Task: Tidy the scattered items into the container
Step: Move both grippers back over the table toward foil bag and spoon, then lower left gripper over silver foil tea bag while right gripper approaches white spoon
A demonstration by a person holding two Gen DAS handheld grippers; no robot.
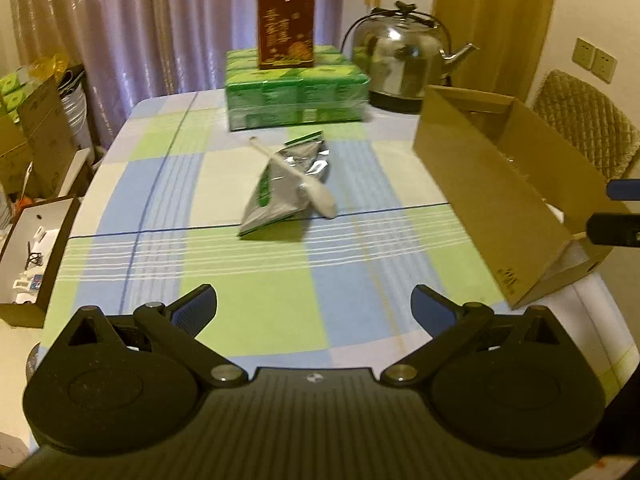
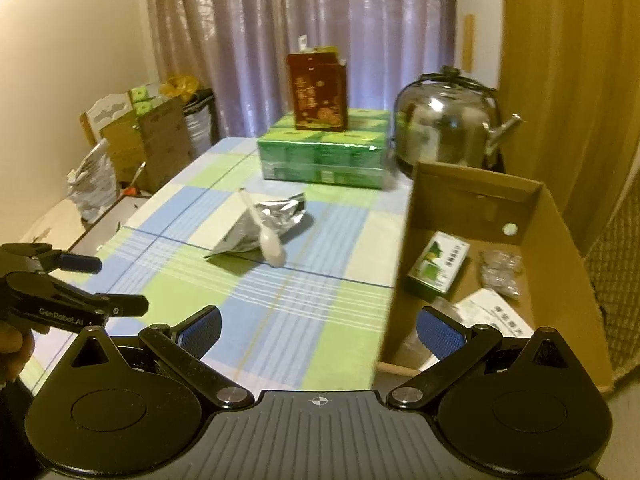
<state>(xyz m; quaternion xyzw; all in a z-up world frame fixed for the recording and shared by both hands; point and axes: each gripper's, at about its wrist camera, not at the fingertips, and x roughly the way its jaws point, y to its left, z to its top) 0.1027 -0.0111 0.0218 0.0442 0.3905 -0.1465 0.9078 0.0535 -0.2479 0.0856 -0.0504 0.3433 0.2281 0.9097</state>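
A crumpled silver pouch [image 1: 286,188] with a white spoon [image 1: 308,184] laid across it is seen mid-table; the open cardboard box [image 2: 548,216] stands at the right edge.

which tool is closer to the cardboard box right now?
Right. The right tool hangs over the brown cardboard box's near edge, one finger above its contents; the left tool hovers over the checked tablecloth, beside the box.
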